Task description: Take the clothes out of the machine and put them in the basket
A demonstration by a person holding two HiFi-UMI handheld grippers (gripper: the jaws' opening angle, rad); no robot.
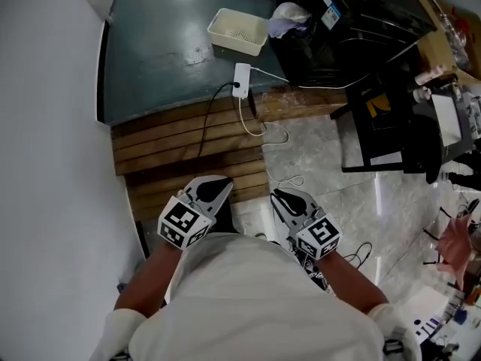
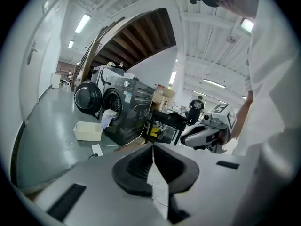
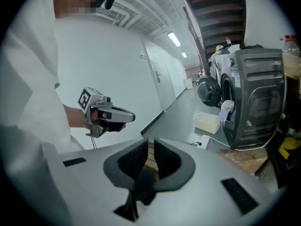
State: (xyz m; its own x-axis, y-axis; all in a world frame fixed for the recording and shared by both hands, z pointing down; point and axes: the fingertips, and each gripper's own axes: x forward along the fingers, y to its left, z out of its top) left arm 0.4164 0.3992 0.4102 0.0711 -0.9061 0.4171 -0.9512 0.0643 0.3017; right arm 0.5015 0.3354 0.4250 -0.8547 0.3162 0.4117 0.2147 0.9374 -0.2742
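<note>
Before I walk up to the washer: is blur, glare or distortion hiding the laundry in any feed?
Head view: sharp, evenly lit, cloth at the washer door and basket plain; a glare streak on the tiles. Left gripper view: heavy fisheye bending, bright ceiling lamps, washer small but clear. Right gripper view: same bending, washer and hanging cloth readable at the right.

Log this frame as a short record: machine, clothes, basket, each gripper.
machine: washing machine, its door swung open
clothes: pale cloth hanging out of the opening
basket: cream basket on the floor beside the machine, looks empty
left: left gripper, jaws together, nothing held
right: right gripper, jaws a narrow gap apart, nothing held
stage: both grippers close to the person, well short of the machine
</note>
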